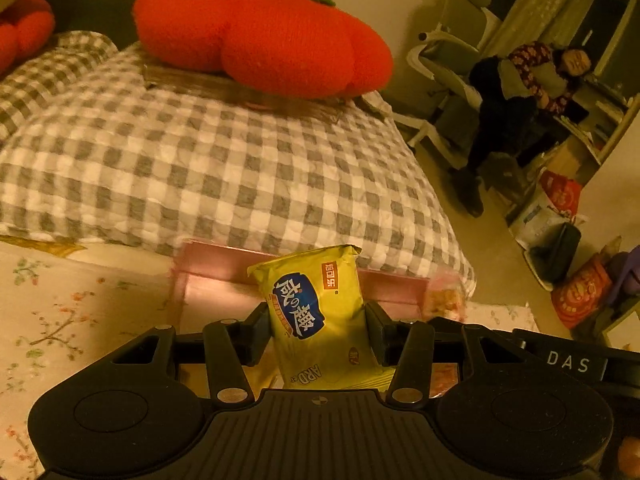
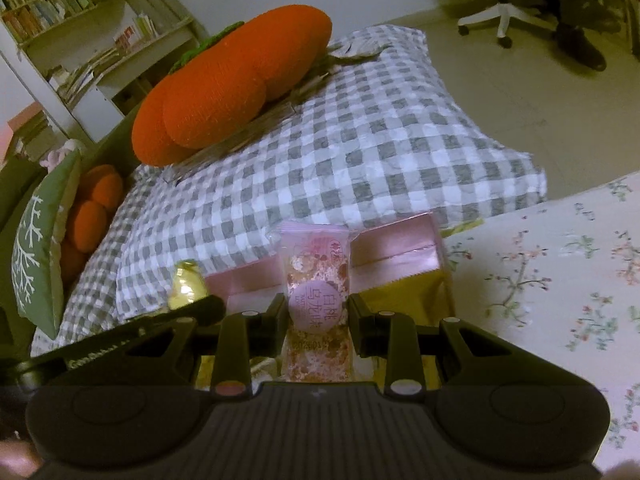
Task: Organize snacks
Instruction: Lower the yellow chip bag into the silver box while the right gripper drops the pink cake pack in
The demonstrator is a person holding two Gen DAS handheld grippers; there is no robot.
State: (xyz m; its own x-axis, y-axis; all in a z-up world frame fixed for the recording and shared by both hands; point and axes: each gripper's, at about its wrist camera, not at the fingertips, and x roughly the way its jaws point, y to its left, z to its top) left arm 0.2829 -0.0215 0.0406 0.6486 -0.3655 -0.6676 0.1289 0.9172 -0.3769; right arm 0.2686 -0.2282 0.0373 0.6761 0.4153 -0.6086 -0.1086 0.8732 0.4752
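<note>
Your left claw is closed on a yellow snack packet, held upright above the pink box on the flowered bed sheet. Your right claw grips a pink snack bar over the same box, beside the checked quilt.

Both cameras ride just behind their tools, tilted downward and close over the pink box. Beyond the box, each faces the checked quilt and orange cushion, shared from differing angles.
</note>
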